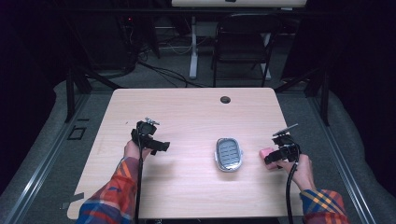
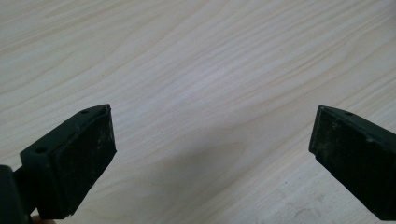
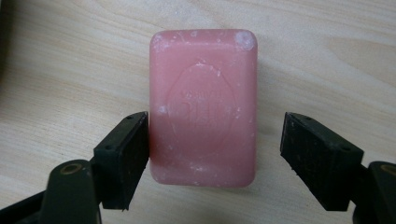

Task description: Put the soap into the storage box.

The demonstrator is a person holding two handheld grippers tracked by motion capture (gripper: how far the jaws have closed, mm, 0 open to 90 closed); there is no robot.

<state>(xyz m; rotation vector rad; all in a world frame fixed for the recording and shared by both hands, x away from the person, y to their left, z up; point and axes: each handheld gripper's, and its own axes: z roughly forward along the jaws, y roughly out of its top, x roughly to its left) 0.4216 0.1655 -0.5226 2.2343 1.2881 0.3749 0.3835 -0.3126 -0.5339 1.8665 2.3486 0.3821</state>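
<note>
Between the right gripper's (image 3: 215, 140) parted jaws, on the table (image 1: 187, 107): a pink soap (image 3: 203, 107), flat, long axis running along the jaws, one jaw touching or nearly touching its side, the other just apart. Beside the soap, toward the table's middle, a grey dish (image 1: 229, 154). Far side, left gripper (image 2: 212, 149), jaws wide apart over bare wood, well away; right hand (image 1: 299, 168) plainly nearer, likely only a squeeze needed.

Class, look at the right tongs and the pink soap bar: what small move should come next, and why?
Probably close the right tongs. The pink soap bar lies flat on the table between the open jaws: one pad looks to touch its side, the other stands off with a clear gap.
</note>
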